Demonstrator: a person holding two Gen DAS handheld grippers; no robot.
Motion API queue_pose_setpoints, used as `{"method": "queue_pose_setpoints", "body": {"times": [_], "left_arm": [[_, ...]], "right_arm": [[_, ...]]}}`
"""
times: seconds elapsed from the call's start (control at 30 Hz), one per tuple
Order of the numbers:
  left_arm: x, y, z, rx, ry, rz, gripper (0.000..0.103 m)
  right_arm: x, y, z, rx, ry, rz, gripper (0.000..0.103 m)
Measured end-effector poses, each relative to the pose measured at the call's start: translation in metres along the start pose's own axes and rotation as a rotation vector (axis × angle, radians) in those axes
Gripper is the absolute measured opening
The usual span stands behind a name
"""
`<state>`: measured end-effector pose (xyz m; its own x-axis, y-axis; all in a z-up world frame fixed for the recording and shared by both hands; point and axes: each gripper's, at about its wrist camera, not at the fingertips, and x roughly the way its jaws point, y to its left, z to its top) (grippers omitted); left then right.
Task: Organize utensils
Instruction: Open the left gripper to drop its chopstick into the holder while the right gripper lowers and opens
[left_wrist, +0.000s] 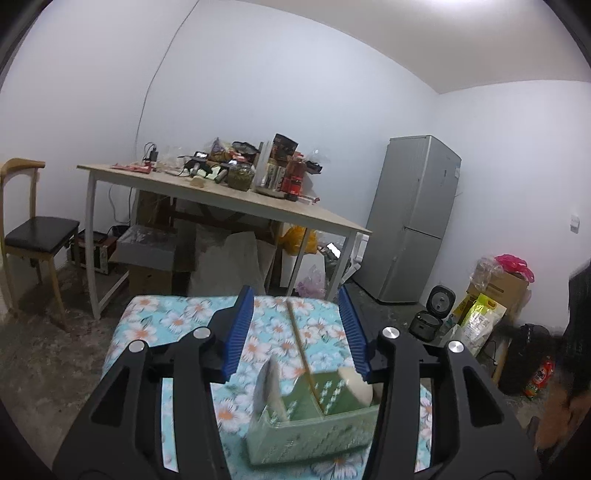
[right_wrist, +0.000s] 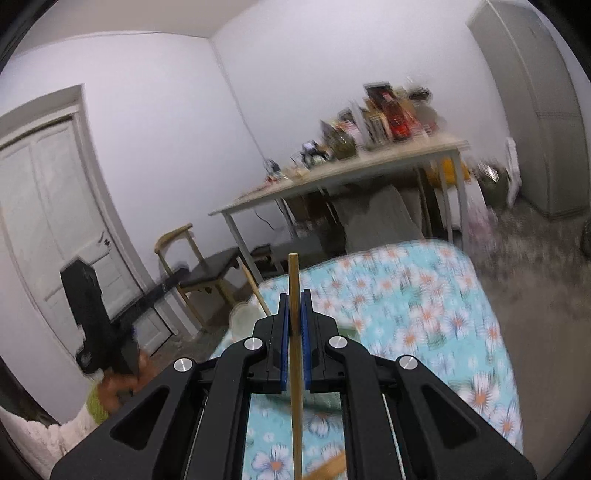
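Right tongs (right_wrist: 294, 325) are clamped on an upright chopstick (right_wrist: 295, 369) above the floral table (right_wrist: 424, 295), while left tongs (left_wrist: 295, 328) hang wide apart and empty over a green basket (left_wrist: 310, 435) holding a spoon (left_wrist: 267, 384) and a second chopstick (left_wrist: 299, 343).

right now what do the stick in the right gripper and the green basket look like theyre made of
The stick in the right gripper: probably bamboo or wood, judging by its matte tan colour and thin straight shaft. The green basket: likely moulded plastic, with pale, slightly glossy walls in a perforated lattice pattern.
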<state>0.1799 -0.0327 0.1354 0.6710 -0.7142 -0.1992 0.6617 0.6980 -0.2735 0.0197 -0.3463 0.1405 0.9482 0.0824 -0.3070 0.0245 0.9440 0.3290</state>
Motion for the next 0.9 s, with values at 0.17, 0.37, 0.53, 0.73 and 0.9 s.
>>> {"method": "queue_pose_setpoints", "body": {"times": [0.17,0.37,0.53,0.73,0.9], "left_arm": [[-0.027,0.02,-0.016,-0.044,0.019,0.034,0.046],[-0.05,0.04,-0.038,-0.069,0.043,0.075,0.046],[-0.056,0.058,-0.055,-0.097,0.081,0.094,0.046],[-0.053,0.07,-0.063,-0.114,0.096,0.098,0.046],[-0.052,0.074,-0.062,-0.121,0.093,0.104,0.046]], "right_arm": [[0.011,0.041,0.035,-0.148,-0.067,0.034,0.006],[0.036,0.083,0.066,-0.273,-0.13,0.051,0.006],[0.061,0.111,0.083,-0.361,-0.152,0.072,0.006],[0.092,0.136,0.071,-0.502,-0.135,0.083,0.006],[0.116,0.147,0.041,-0.664,-0.09,0.027,0.006]]}}
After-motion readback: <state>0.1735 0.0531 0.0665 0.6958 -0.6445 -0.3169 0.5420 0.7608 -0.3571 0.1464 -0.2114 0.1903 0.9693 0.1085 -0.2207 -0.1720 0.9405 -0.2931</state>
